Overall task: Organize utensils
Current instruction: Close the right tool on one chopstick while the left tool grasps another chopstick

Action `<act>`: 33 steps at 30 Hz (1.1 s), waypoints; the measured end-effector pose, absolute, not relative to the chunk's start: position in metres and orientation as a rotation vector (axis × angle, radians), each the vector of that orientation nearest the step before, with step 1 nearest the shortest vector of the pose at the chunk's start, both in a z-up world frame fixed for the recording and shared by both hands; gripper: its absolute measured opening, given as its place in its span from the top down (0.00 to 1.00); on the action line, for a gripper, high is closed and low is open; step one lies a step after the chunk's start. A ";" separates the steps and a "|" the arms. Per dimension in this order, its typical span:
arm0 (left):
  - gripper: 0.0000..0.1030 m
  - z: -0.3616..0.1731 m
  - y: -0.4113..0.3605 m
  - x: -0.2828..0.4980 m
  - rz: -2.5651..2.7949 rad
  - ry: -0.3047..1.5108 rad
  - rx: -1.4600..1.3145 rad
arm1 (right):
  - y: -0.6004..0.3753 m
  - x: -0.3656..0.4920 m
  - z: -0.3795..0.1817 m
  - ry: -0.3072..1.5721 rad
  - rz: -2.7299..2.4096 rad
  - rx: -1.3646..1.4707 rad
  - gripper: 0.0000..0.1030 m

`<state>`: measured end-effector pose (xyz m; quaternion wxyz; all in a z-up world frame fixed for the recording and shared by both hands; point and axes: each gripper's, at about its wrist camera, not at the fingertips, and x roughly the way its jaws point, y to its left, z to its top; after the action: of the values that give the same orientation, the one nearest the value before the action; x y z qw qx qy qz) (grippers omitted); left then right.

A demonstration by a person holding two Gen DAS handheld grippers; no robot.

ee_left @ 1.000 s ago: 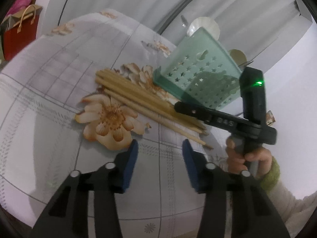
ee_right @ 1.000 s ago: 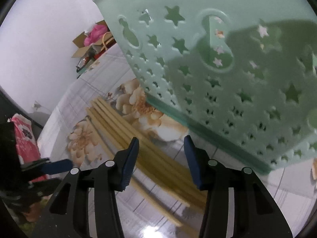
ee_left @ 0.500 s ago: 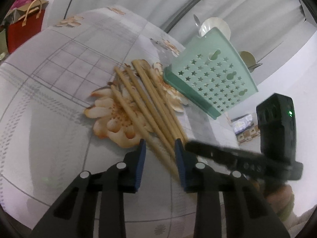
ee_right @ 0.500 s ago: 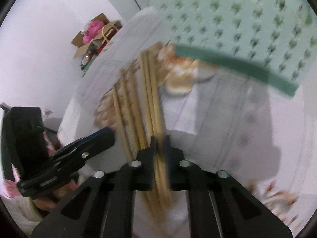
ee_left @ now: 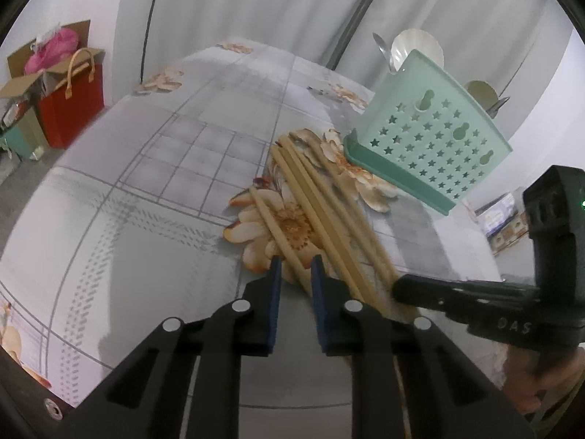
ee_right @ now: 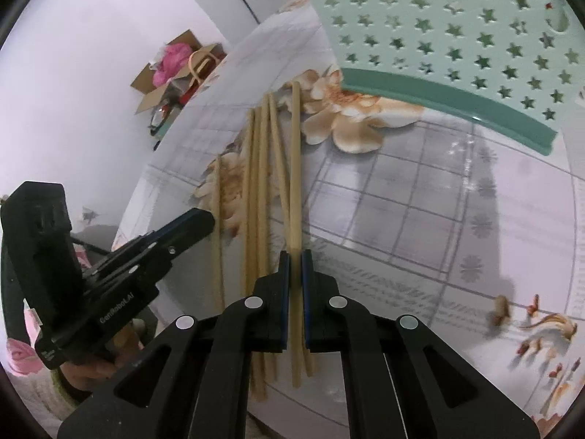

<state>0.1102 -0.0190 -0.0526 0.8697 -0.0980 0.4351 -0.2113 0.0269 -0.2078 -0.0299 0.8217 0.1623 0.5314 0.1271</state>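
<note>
Several bamboo chopsticks (ee_left: 329,212) lie side by side on the flowered tablecloth (ee_left: 146,183), in front of a mint-green star-punched utensil basket (ee_left: 427,146). My left gripper (ee_left: 295,267) straddles the leftmost chopstick (ee_left: 272,221); its jaws are closing, with a gap still showing on each side of the stick. My right gripper (ee_right: 295,256) is shut on the near end of the rightmost chopstick (ee_right: 295,164), which points toward the basket (ee_right: 438,36). Each gripper shows in the other's view: the right gripper (ee_left: 398,289) beside the bundle, the left gripper (ee_right: 204,219) at the left.
White and steel spoons (ee_left: 416,44) stand in the basket. Off the table's far left edge are a red bag (ee_left: 71,109) and a cardboard box (ee_left: 22,84) with pink stuff. A person's hand (ee_left: 530,380) holds the right gripper. Curtains hang behind.
Both grippers came down onto the chopsticks' near ends. The right jaws shut on one chopstick. The left jaws narrowed around the leftmost stick.
</note>
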 end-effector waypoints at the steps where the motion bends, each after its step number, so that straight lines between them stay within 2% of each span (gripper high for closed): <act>1: 0.89 -0.053 -0.019 0.112 -0.434 0.908 -0.193 | -0.208 0.027 -0.030 1.129 0.265 0.344 0.95; 6: 0.95 -0.053 -0.022 0.120 -0.416 0.893 -0.148 | -0.205 0.027 -0.030 1.117 0.253 0.325 0.96; 13: 0.95 -0.051 -0.010 0.124 -0.410 0.932 -0.237 | -0.215 0.020 -0.029 1.112 0.250 0.336 0.96; 18: 0.81 -0.044 -0.014 0.117 -0.437 0.907 -0.254 | -0.215 0.019 -0.029 1.109 0.252 0.333 0.95; 28: 0.80 -0.048 -0.044 0.114 -0.393 0.921 -0.069 | -0.213 0.018 -0.028 1.095 0.250 0.329 0.95; 33: 0.90 -0.049 -0.043 0.121 -0.365 0.912 -0.040 | -0.212 0.016 -0.028 1.092 0.256 0.310 0.96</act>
<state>0.1213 -0.0432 -0.0489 0.8816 -0.0194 0.4378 -0.1754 0.0161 -0.2122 -0.0280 0.8355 0.1463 0.5157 0.1207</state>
